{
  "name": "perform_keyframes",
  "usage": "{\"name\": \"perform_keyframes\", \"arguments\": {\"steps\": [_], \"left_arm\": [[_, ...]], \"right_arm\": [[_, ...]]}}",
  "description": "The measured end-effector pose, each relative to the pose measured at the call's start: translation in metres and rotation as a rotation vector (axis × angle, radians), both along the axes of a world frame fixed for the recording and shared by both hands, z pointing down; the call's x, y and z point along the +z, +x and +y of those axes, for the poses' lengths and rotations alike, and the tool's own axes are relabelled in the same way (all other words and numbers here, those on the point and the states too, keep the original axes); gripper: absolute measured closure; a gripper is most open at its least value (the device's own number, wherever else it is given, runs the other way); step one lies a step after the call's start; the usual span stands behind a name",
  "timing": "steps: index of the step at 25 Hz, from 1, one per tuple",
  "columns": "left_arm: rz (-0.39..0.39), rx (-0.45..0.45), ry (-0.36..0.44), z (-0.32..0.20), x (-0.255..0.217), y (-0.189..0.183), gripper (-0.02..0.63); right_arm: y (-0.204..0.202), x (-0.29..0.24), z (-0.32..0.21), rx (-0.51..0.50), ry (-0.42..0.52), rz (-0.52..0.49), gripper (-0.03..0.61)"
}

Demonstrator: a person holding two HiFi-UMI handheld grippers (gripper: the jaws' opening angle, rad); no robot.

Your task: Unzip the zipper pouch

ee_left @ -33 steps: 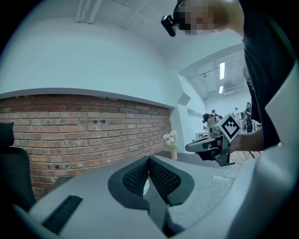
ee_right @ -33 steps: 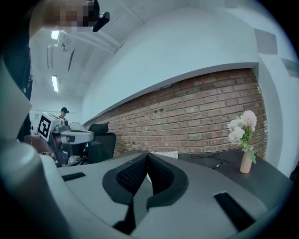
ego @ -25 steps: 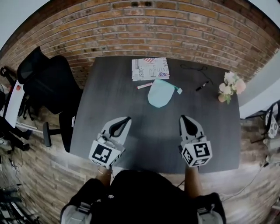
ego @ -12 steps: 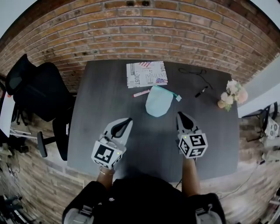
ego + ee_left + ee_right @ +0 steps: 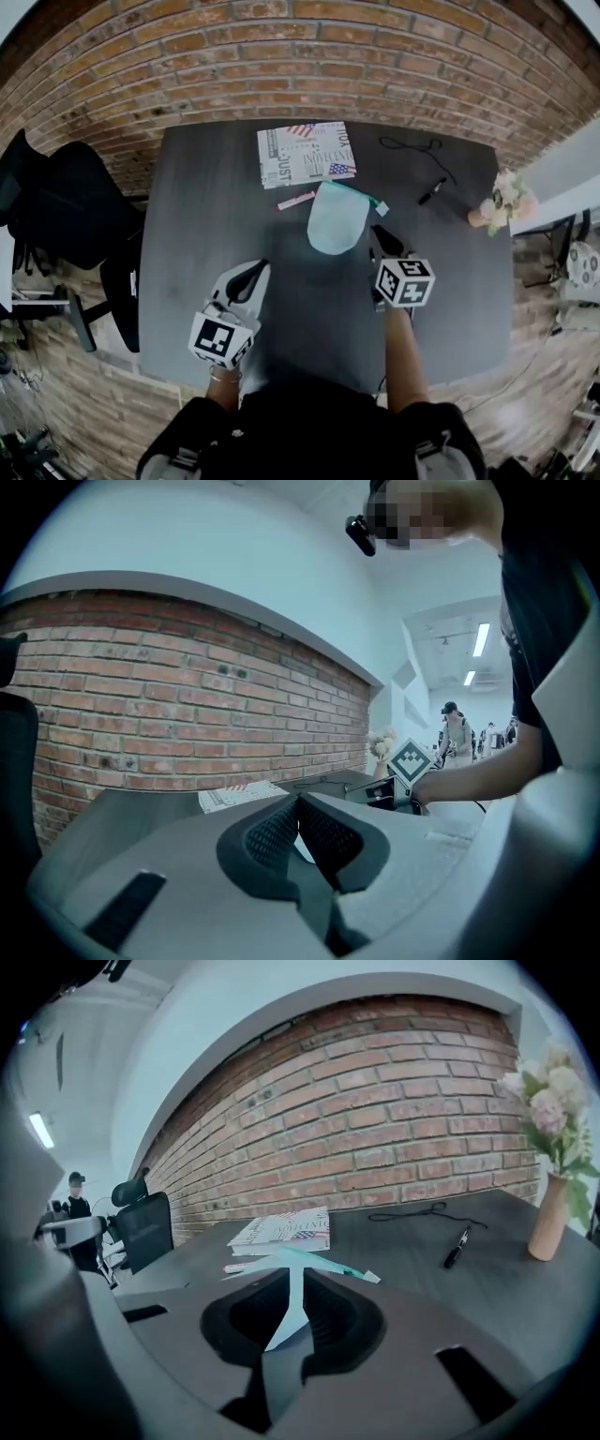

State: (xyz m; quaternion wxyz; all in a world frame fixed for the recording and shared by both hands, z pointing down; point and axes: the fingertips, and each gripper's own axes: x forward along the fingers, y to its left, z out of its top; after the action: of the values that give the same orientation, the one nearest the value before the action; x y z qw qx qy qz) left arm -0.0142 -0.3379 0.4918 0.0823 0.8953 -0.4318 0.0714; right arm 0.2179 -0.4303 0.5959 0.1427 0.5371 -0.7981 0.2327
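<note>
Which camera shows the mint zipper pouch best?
The head view: the whole pouch lies flat on the table. The right gripper view catches only its near edge, low and partly hidden; the left gripper view shows just a pale sliver.

Dark table: pouch, booklet, marker, cord, vase, maybe pen

Dark desk pushed up against a brick wall. A printed booklet with a flag on it lies flat at the far edge. Going from the booklet: a pink marker sits just in front of it and a loose black cable lies off to its right. A black marker is right and a bit nearer, and the vase of flowers is further right still. A black office chair stands well to its left, off the desk.
</note>
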Motion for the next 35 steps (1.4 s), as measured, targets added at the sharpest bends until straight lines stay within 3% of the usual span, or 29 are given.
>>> {"name": "perform_keyframes", "arguments": {"steps": [13, 19, 23, 30, 35], "left_arm": [[0.008, -0.006, -0.051, -0.020, 0.032, -0.009, 0.611], [0.004, -0.015, -0.091, -0.017, 0.039, -0.015, 0.611], [-0.017, -0.025, -0.128, -0.011, 0.044, -0.022, 0.611], [-0.011, -0.029, -0.099, -0.008, 0.038, -0.025, 0.611], [-0.005, -0.022, -0.052, -0.006, 0.032, -0.024, 0.611]], "right_arm": [[-0.003, 0.075, -0.043, -0.036, -0.194, 0.104, 0.424], [-0.006, 0.097, -0.049, -0.070, -0.259, 0.197, 0.420], [-0.006, 0.098, -0.049, -0.071, -0.259, 0.218, 0.427], [-0.007, 0.100, -0.049, -0.087, -0.244, 0.250, 0.448], [-0.019, 0.099, -0.046, -0.128, -0.234, 0.258, 0.558]]}}
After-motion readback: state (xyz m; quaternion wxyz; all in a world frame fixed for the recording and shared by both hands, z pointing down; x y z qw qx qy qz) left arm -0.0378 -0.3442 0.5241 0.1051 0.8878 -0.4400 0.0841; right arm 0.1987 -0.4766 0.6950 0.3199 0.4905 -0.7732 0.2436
